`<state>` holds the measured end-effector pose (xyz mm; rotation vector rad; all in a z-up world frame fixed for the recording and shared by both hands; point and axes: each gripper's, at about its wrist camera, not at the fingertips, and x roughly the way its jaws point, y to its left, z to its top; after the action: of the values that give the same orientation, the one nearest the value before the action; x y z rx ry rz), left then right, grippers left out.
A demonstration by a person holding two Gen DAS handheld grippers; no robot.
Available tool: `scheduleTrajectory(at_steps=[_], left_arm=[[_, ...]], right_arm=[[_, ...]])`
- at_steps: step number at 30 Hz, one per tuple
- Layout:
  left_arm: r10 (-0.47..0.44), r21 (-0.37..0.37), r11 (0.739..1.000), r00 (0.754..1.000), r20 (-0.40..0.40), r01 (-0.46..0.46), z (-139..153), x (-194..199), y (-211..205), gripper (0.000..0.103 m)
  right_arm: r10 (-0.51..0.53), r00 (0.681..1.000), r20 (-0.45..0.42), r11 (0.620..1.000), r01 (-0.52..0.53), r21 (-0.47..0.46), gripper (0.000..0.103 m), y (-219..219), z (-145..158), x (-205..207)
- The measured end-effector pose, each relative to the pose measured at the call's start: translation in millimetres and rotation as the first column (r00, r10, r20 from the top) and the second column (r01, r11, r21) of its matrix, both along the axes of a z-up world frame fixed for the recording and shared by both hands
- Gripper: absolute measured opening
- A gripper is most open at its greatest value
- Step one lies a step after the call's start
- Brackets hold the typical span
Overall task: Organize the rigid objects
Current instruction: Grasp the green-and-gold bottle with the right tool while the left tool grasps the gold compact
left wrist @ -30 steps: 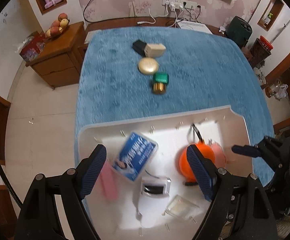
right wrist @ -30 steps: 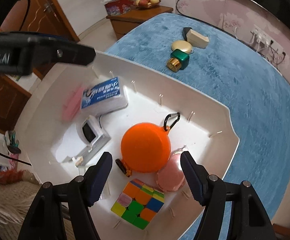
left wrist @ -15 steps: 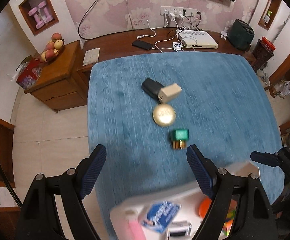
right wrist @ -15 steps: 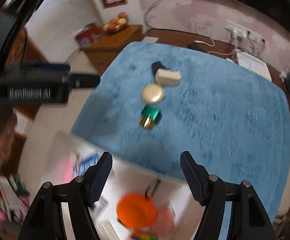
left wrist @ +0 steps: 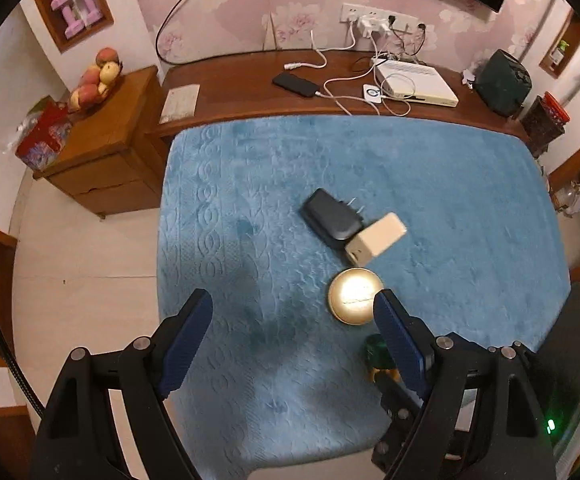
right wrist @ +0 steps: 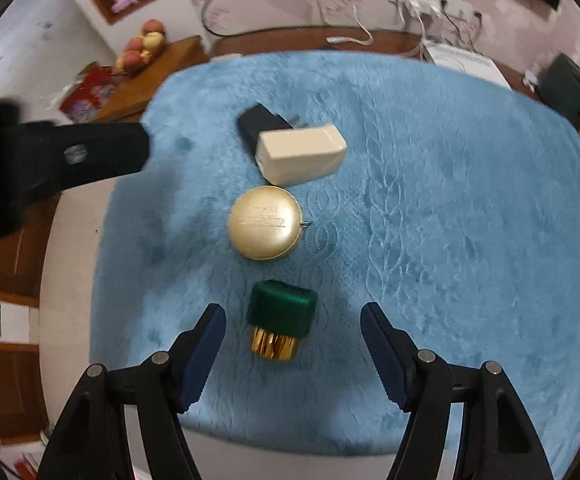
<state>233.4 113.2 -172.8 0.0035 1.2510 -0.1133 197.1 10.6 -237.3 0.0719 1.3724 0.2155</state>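
Observation:
On the blue cloth lie a black charger [left wrist: 331,219], a cream charger block [left wrist: 376,239], a round gold case [left wrist: 354,296] and a green-capped gold bottle [right wrist: 280,322]. My right gripper [right wrist: 293,332] is open, its jaws either side of the green bottle and just above it. My left gripper [left wrist: 293,330] is open and empty, hovering left of the gold case. The same black charger [right wrist: 258,124], cream block [right wrist: 301,153] and gold case [right wrist: 263,222] show in the right wrist view. The green bottle [left wrist: 374,347] is mostly hidden behind my left gripper's right finger.
A wooden sideboard [left wrist: 249,80] behind the table holds a phone [left wrist: 296,84], cables and a white box [left wrist: 416,84]. A cabinet [left wrist: 101,136] with fruit stands at the left. The left gripper's arm [right wrist: 49,160] crosses the right wrist view at the left.
Both grippers have moved away from the white tray with its objects and forward over the blue cloth. The tray has left both views. The right gripper now straddles the green bottle.

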Motion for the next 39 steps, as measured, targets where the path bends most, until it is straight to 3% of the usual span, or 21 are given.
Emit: scheduleTrajectory(at_steps=[3,5,6,20,27,39], left_arm=[[0.02,-0.015,1.0,1.0,-0.021,-0.02,-10.1,5.0,8.0,0.085],[0.029,-0.012,0.999,0.999,-0.032,-0.03,-15.8,7.8,10.0,0.085],[0.031,-0.015,0.999,0.999,-0.04,-0.032,-19.4,8.5,11.0,0.085],[-0.04,0.006,0.999,0.991,-0.129,0.042,-60.0,18.6,-32.6,0.085],[-0.013,0.054,0.998,0.986,-0.165,0.022,-83.3,29.7,-50.4,0.085],[-0.001,0.042,0.999,0.98,-0.199,0.01,-97.1,27.6,-67.2,0.085]], right_arm=[[-0.006,1.0,-0.031,1.0,0.005,-0.018,0.065,5.7,-16.6,4.3],[-0.016,0.998,-0.06,1.0,0.014,-0.024,0.053,7.5,-24.0,7.1],[-0.024,0.996,-0.091,1.0,0.023,-0.01,0.043,7.8,-31.3,8.9],[-0.11,0.981,-0.161,0.992,0.12,0.049,0.042,-27.6,-34.4,-5.2],[-0.134,0.976,-0.171,0.988,0.145,0.052,0.041,-47.5,-32.4,-9.6],[-0.136,0.975,-0.178,0.988,0.147,0.051,0.041,-65.0,-30.5,-14.5]])
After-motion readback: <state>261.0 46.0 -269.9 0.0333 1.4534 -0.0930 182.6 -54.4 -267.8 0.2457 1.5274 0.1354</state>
